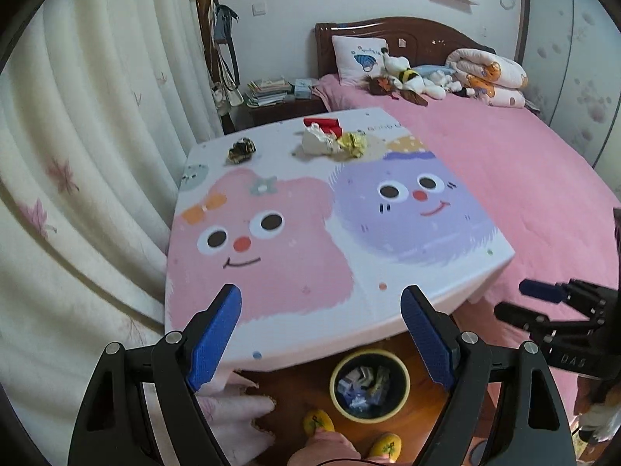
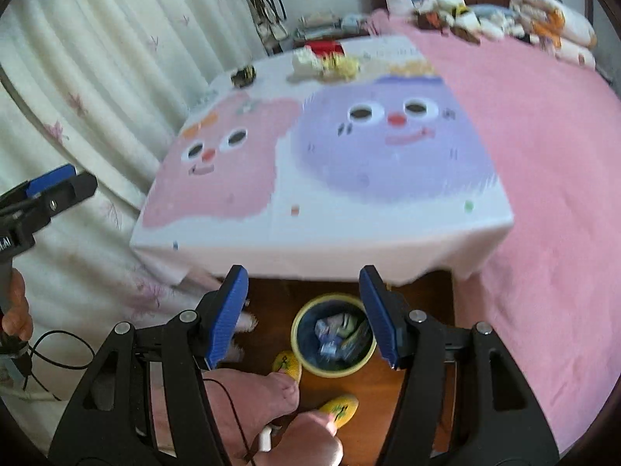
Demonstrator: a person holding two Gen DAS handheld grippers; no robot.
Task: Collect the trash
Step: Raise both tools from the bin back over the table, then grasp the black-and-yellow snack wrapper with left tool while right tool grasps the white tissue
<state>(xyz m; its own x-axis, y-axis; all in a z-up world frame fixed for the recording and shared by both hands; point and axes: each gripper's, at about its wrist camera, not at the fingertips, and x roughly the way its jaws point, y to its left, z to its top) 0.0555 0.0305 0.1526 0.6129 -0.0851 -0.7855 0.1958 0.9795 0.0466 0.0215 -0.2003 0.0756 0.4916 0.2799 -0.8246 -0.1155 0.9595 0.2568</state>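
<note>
Left gripper: I've got its fingers spread wide at the bottom of the left view, nothing between them.
Right gripper: fingers apart too, empty, low centre of its own view (that picture is smeared, so I trust it less).
Trash left: at the top centre of the left view, on the far end of the bench, sit a dark crumpled foil ball, a white crumpled wad touching a yellow wrapper, and a red packet just behind.
Bin: round, yellow-rimmed, dark inside, on the wooden floor at bottom centre, already holding scraps.
Risk, reach: the trash lies well away from me; I could snag the printed cloth and drag it.
Risk, grip: foil and wrappers look light and springy; a pinch may squirt them toward the pink bed.
Risk, crowding: wad and wrapper touch, so I might lift one and knock the other.
Risk, feet: yellow slippers sit just beside the bin.
</note>
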